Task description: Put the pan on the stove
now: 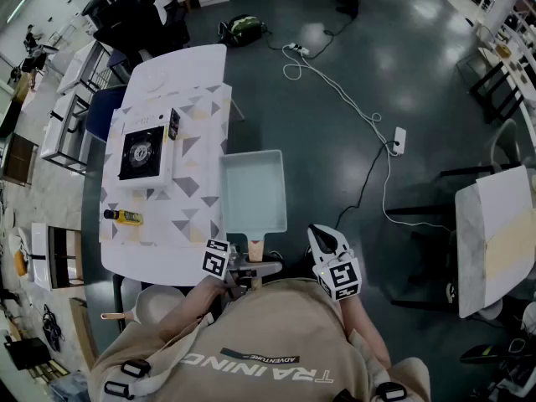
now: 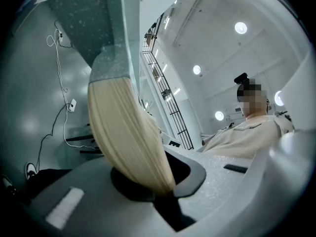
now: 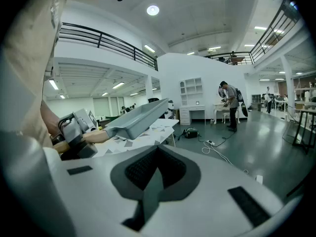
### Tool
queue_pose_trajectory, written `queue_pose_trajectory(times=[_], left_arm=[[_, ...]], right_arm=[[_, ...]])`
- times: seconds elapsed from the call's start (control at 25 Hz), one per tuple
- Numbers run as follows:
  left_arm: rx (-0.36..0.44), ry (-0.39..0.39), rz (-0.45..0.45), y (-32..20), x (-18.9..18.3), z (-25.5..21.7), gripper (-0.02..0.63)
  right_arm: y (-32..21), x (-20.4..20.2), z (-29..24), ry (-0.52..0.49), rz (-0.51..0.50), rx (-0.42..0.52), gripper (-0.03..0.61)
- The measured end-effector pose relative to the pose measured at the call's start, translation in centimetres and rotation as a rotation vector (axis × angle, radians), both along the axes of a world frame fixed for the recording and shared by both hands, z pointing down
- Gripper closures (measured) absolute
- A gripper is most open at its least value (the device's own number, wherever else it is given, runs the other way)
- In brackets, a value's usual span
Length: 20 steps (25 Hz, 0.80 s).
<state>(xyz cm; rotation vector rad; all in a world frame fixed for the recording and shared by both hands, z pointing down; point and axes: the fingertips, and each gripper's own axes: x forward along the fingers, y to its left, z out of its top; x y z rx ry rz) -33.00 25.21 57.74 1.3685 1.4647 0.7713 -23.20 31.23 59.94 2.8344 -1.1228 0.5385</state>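
Observation:
A pale grey-blue rectangular pan point(image 1: 251, 191) hangs beside the table's right edge, level with the table top. My left gripper point(image 1: 244, 268) is shut on the pan's light wooden handle point(image 1: 255, 248). In the left gripper view the handle point(image 2: 127, 132) runs down between the jaws point(image 2: 159, 190) and the pan body point(image 2: 94, 19) fills the top left. The black-and-white portable stove point(image 1: 141, 152) sits on the patterned table point(image 1: 197, 182), to the pan's left and farther away. My right gripper point(image 1: 322, 234) hangs over the floor right of the handle, shut on nothing point(image 3: 157, 181). It sees the pan point(image 3: 140, 118) and the left gripper point(image 3: 76, 132).
A yellow-labelled bottle point(image 1: 124, 216) lies near the table's near-left side. A black slim object point(image 1: 173, 124) and a white plate point(image 1: 155, 80) sit beyond the stove. A white cable point(image 1: 335, 82) and power strip point(image 1: 399, 139) lie on the floor; another table point(image 1: 494, 233) stands at the right.

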Motion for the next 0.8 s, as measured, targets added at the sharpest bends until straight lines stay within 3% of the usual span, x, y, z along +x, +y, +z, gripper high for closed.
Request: queue_pose_trajectory(times=[0.4, 0.8], left_arm=[[0.011, -0.028, -0.061, -1.2, 4.5, 1.4, 0.595], [0.068, -0.030, -0.107, -0.6, 14.2, 1.6, 0.589]], right_arm=[[0.0, 2.5, 0.0, -0.018, 0.009, 0.018, 0.579], [0.8, 12.7, 0.0, -0.005, -0.070, 0.077, 0.580]])
